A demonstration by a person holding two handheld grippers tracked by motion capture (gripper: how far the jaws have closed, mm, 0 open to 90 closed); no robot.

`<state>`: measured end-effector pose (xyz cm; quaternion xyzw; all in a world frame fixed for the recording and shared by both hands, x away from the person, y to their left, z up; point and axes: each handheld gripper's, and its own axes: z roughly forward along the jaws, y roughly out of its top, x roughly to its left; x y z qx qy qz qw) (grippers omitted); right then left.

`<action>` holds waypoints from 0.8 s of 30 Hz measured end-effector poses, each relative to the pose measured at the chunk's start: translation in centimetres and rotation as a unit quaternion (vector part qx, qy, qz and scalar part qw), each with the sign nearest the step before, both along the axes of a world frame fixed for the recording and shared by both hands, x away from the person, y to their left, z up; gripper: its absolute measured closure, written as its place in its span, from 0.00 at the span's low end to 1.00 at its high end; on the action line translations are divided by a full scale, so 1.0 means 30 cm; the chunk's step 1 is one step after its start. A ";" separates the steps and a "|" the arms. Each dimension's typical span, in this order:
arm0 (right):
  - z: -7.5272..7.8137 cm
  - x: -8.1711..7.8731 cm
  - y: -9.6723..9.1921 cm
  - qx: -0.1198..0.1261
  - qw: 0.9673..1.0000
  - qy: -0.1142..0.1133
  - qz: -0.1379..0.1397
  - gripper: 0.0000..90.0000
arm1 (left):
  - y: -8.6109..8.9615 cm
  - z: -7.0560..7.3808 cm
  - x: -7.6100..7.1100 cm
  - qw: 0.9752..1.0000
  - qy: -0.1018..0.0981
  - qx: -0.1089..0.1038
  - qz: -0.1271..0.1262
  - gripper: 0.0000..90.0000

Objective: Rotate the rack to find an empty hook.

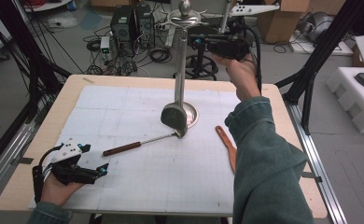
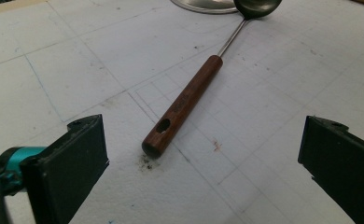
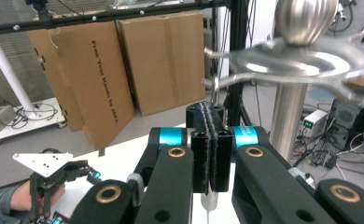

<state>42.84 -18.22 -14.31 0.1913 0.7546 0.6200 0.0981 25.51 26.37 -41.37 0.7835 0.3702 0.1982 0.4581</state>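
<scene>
High view: our right gripper (image 1: 203, 43), upper centre, holds a steel ladle (image 1: 174, 115) hanging beside the steel rack (image 1: 184, 56). Left gripper view: fingers (image 2: 68, 163) wide before a wooden-handled ladle (image 2: 182, 105) lying on the bench (image 2: 54, 70). Right gripper view: fingers (image 3: 203, 154) clamp the wire handle (image 3: 214, 95); we should raise it squarely over the hook.

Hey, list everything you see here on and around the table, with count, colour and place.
Table: one, light wood, centre.
Mat: one, white, gridded, covers the table.
Stand: one, silver, hooked top, back of the mat.
Hung utensil: one, dark head, beside the stand's pole.
Ladle: one, brown wooden handle, lying on the mat.
Spatula: one, orange-brown, right of the mat.
Cardboard boxes: two, brown, beyond the table.
Left gripper: black, open, near the ladle's handle.
Right gripper: black, shut on the hung utensil's thin shaft.
</scene>
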 end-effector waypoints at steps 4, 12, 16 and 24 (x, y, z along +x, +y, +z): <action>0.008 0.009 0.013 -0.002 1.000 -0.001 -0.001 1.00 | 0.001 0.000 0.000 1.000 0.000 0.000 0.000 0.02; 0.016 0.019 0.033 -0.003 1.000 -0.005 -0.006 1.00 | 0.002 0.000 -0.001 1.000 0.000 -0.001 0.000 0.02; 0.015 0.020 0.034 -0.002 1.000 -0.007 -0.008 1.00 | 0.004 0.001 -0.002 1.000 0.000 0.000 0.000 0.02; 0.015 0.018 0.049 -0.004 1.000 -0.007 -0.009 1.00 | 0.003 0.002 -0.003 1.000 0.000 0.001 0.000 0.02</action>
